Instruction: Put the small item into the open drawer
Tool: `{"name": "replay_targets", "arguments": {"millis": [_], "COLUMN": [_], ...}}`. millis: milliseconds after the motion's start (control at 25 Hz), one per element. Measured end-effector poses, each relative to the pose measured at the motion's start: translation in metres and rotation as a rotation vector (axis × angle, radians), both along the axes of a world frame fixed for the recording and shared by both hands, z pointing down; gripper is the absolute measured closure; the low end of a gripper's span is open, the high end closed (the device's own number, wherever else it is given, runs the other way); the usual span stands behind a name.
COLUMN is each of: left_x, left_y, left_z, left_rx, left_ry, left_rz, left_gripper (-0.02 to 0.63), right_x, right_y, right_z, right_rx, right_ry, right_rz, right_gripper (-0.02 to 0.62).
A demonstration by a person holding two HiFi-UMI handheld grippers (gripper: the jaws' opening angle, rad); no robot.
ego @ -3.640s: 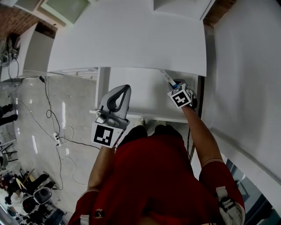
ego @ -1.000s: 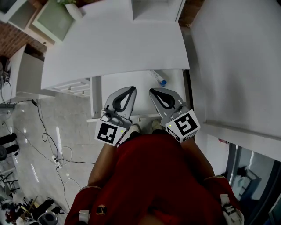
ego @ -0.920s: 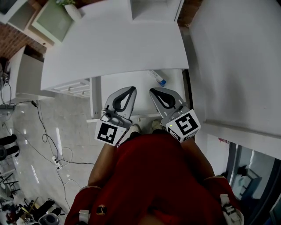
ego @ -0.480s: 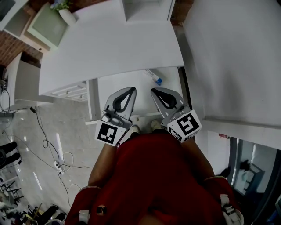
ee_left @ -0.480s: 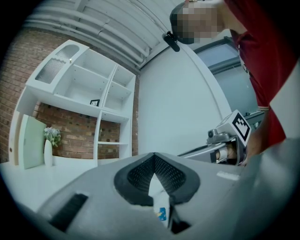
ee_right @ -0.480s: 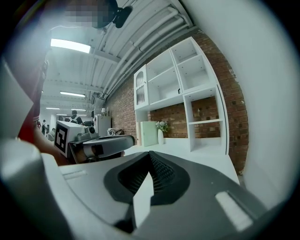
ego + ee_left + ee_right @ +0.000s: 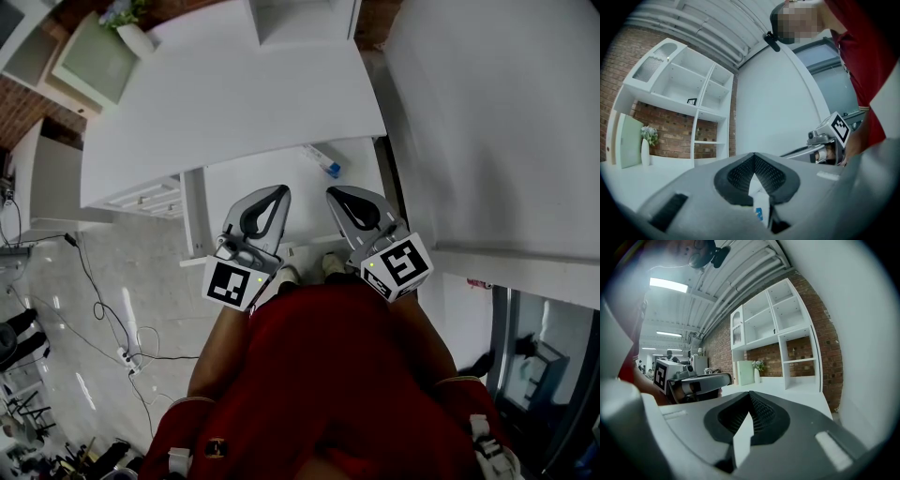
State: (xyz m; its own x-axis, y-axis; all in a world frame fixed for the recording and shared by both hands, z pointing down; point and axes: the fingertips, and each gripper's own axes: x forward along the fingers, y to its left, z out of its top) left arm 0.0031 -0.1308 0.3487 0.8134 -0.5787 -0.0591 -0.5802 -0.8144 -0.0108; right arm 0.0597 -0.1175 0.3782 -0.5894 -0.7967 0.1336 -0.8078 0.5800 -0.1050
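Drawer [image 7: 258,183] now holds the small item [image 7: 322,161]; right gripper [image 7: 337,197] and left gripper [image 7: 274,193] hover back, fingers together.

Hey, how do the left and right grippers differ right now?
The left gripper leans rightward and the right gripper leftward, so their tips point toward each other. The right gripper's tip is nearer the tube lying in the drawer than the left gripper's tip is. The marker cubes on the two grippers show different patterns. Both grippers are shut, empty, and held close to the body over the drawer's front.
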Motion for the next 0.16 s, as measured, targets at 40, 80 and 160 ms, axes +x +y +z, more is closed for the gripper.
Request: {"name": "replay_targets", "arguments": {"millis": [40, 80, 160], "left_x": [0.0009, 0.0019, 0.0043], "left_y": [-0.0003, -0.0006, -0.0011], "left_z": [0.0004, 0.0008, 0.0014], "left_rx": [-0.001, -0.002, -0.002], "left_ry": [-0.001, -0.003, -0.006], "left_rz": [0.0, 0.0, 0.0], "left_gripper": [0.607, 0.607, 0.607], "right_x": [0.0018, 0.0034, 0.0065], "right_y": [-0.0003, -0.0005, -0.0009], "right_z": [0.0007, 0.0014, 0.0027], "right_rx": [-0.002, -0.004, -0.007], "right_ry": [-0.001, -0.001, -0.002], "right_rz": [0.002, 0.003, 0.005], "right_gripper": [0.584, 0.584, 0.584]}}
